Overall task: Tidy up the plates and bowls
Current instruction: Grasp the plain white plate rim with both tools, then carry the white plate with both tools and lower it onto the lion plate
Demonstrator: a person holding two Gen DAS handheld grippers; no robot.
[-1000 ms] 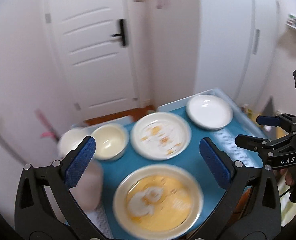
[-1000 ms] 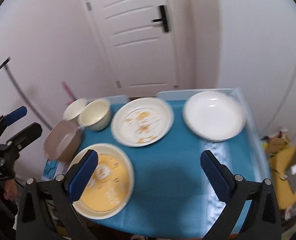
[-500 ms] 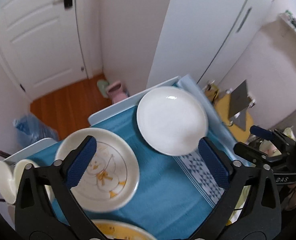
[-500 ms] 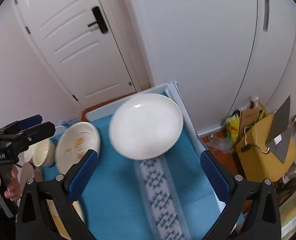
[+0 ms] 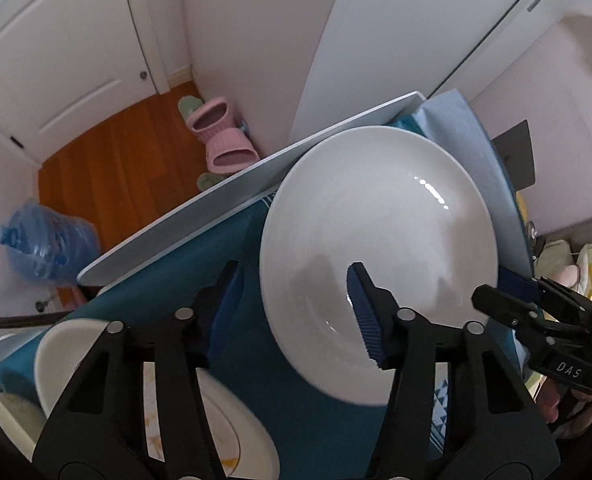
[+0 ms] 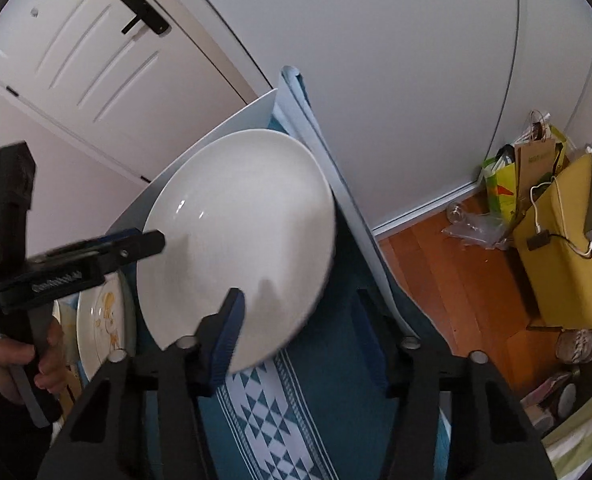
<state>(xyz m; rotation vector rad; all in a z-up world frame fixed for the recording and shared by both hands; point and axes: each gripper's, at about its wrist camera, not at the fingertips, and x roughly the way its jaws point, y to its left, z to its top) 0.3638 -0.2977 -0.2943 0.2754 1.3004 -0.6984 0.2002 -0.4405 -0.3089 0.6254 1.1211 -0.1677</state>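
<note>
A plain white plate (image 5: 379, 248) lies at the far right corner of the teal cloth; it also shows in the right wrist view (image 6: 236, 240). My left gripper (image 5: 296, 312) straddles its left rim, right finger over the plate, left finger outside, jaws partly closed. My right gripper (image 6: 299, 320) straddles its right rim, left finger over the plate, right finger outside, jaws partly closed. A cream plate with an orange drawing (image 5: 224, 416) lies to the left and also shows in the right wrist view (image 6: 104, 328).
The table's pale edge (image 5: 200, 204) runs behind the plate. Beyond it are wood floor, pink slippers (image 5: 224, 140) and a blue water jug (image 5: 44, 240). Yellow bags (image 6: 555, 248) stand on the floor right of the table.
Both grippers moved down and in onto the white plate from opposite sides, and their jaws narrowed around its rim. The other dishes slid out of view to the left.
</note>
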